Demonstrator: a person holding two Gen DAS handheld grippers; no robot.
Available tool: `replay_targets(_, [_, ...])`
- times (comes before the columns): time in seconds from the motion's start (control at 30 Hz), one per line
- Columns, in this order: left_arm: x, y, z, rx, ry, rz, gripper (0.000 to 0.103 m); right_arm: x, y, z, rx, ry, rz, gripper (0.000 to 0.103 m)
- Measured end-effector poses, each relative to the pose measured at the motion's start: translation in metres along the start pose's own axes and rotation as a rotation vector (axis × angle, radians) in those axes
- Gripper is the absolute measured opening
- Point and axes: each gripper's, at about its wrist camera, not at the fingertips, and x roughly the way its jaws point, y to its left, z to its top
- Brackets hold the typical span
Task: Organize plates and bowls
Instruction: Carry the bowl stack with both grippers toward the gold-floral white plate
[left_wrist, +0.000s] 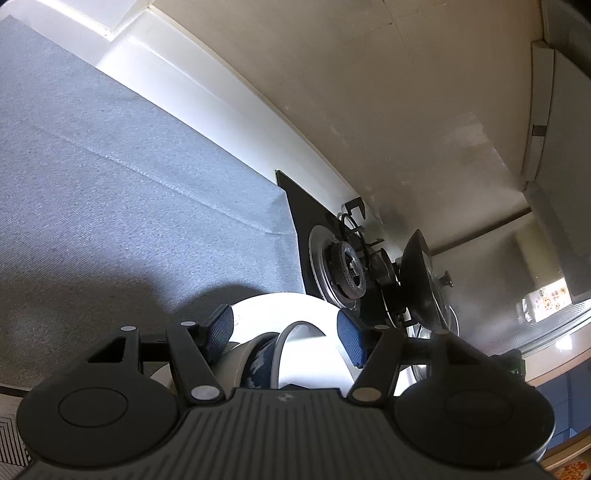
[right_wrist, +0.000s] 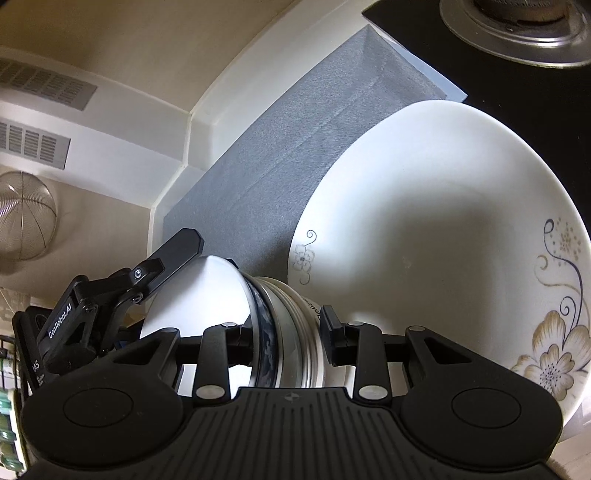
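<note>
The bowl (right_wrist: 280, 325), with a dark blue band near its rim, sits on its side between the fingers of the right gripper (right_wrist: 284, 334). The jaws are narrow and seem to press it from both sides, so this gripper holds the bowl. Just beside it on the right lies the big white plate (right_wrist: 436, 229) with a flower pattern, on the grey mat (right_wrist: 258, 177).

The left gripper (left_wrist: 286, 334) has its blue pads (left_wrist: 351, 336) standing wide apart, around the bowl (left_wrist: 258, 358) but not touching it as far as I can see. In the right wrist view this gripper (right_wrist: 122, 291) reaches to the bowl from the left, tilted, and carries the writing "GenRobot.AI". Some dark letters are on the bowl foot, not readable.

Behind the mat stands a gas stove (left_wrist: 343, 269) with a black pan (left_wrist: 421, 280)
</note>
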Motion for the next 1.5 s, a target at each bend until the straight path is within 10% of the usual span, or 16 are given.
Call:
replay_targets(0.83, [-0.014,0.023,-0.005,-0.058,-0.056,-0.063,0.069,0.004,0.023,-0.001,-0.162,-0.016,-0.040,0.035])
replay_targets(1.5, [-0.038,0.022,-0.008,-0.010,0.054,0.055,0.082,-0.005,0.020,-0.006,-0.159,-0.042,-0.036,0.033])
